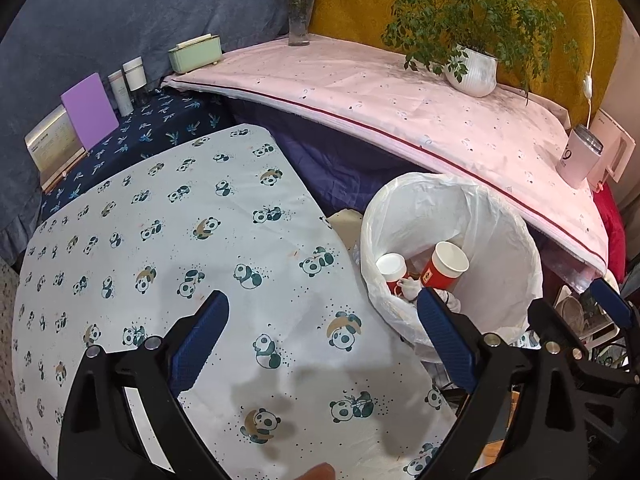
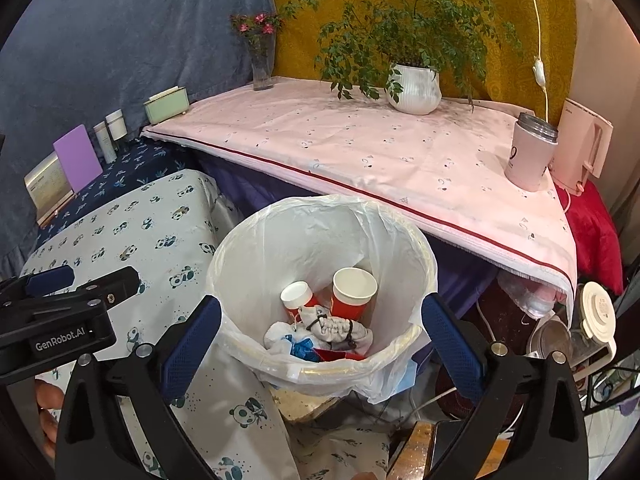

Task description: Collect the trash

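A trash bin lined with a white plastic bag stands on the floor between two tables; it also shows in the left wrist view. Inside lie two red-and-white paper cups, crumpled grey and white trash and blue scraps. My right gripper is open and empty, hovering over the bin's near rim. My left gripper is open and empty above the panda-print tablecloth, left of the bin. The left gripper's body shows in the right wrist view.
A pink-covered table behind the bin holds a potted plant, a flower vase, a green box, a pink tumbler and a kettle. A dark blue shelf holds bottles and cards. Clutter and cables lie at right.
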`<state>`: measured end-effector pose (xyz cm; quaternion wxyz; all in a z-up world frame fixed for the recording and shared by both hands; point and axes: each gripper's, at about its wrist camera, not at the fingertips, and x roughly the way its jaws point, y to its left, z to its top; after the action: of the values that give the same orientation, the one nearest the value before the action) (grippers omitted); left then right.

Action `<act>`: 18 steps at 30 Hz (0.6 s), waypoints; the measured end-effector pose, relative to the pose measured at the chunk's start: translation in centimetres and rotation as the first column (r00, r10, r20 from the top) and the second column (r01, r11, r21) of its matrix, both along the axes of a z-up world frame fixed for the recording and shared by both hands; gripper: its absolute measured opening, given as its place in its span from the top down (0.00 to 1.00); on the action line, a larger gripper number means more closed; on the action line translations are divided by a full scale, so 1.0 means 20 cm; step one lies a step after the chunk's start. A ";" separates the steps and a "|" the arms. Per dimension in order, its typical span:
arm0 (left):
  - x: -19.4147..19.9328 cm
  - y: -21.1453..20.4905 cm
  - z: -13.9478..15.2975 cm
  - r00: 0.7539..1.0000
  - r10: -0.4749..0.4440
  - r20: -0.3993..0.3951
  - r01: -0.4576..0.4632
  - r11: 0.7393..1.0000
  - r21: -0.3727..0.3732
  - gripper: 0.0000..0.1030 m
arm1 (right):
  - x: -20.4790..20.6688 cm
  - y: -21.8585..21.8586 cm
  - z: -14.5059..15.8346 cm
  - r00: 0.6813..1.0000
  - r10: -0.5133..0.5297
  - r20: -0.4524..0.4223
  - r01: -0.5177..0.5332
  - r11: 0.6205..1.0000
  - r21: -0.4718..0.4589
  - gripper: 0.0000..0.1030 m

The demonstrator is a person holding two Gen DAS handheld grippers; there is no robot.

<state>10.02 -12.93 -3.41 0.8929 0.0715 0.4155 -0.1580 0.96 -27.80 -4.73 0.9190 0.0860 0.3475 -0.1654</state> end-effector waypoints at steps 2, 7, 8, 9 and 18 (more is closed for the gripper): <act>-0.01 0.00 -0.01 1.000 0.002 0.007 -0.002 1.000 0.011 0.12 | 0.00 -0.01 -0.01 1.000 -0.007 -0.010 0.007 1.000 -0.001 0.06; -0.03 0.00 -0.04 1.000 0.005 0.014 -0.005 1.000 0.024 0.12 | -0.02 -0.02 -0.03 1.000 -0.012 -0.019 0.012 1.000 -0.012 0.06; -0.04 0.00 -0.05 1.000 0.005 0.013 -0.005 1.000 0.024 0.12 | -0.02 -0.02 -0.03 1.000 -0.013 -0.020 0.013 1.000 -0.016 0.06; -0.04 0.00 -0.06 1.000 0.003 0.012 -0.003 1.000 0.022 0.12 | -0.02 -0.02 -0.04 1.000 -0.014 -0.022 0.014 1.000 -0.019 0.06; -0.06 0.00 -0.10 1.000 0.013 0.004 -0.013 0.999 0.030 0.12 | -0.04 -0.03 -0.06 0.999 -0.019 -0.034 0.019 1.000 -0.022 0.06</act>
<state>8.84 -12.86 -5.33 0.8935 0.0826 0.4168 -0.1456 0.18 -28.37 -5.97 0.9122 0.0763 0.3605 -0.1793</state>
